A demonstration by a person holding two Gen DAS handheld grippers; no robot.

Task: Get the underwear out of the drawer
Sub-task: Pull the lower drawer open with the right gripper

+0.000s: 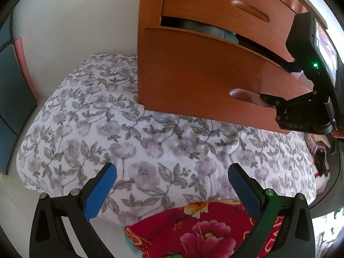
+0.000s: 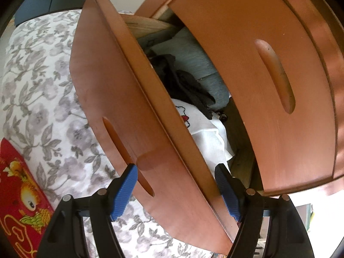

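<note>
A brown wooden drawer stands pulled part-way out of the cabinet. Inside it lie a black garment, a white cloth with a red print and grey-blue fabric. My right gripper is shut on the drawer's front panel, one blue pad outside by the handle slot and the other inside the drawer. The left wrist view shows this right gripper at the drawer front. My left gripper hangs open over the bed with nothing between its fingers.
A second drawer above is closed. Grey floral bedding lies right under the cabinet. A red flowered cushion rests at the near edge. A white wall and a dark blue panel are on the left.
</note>
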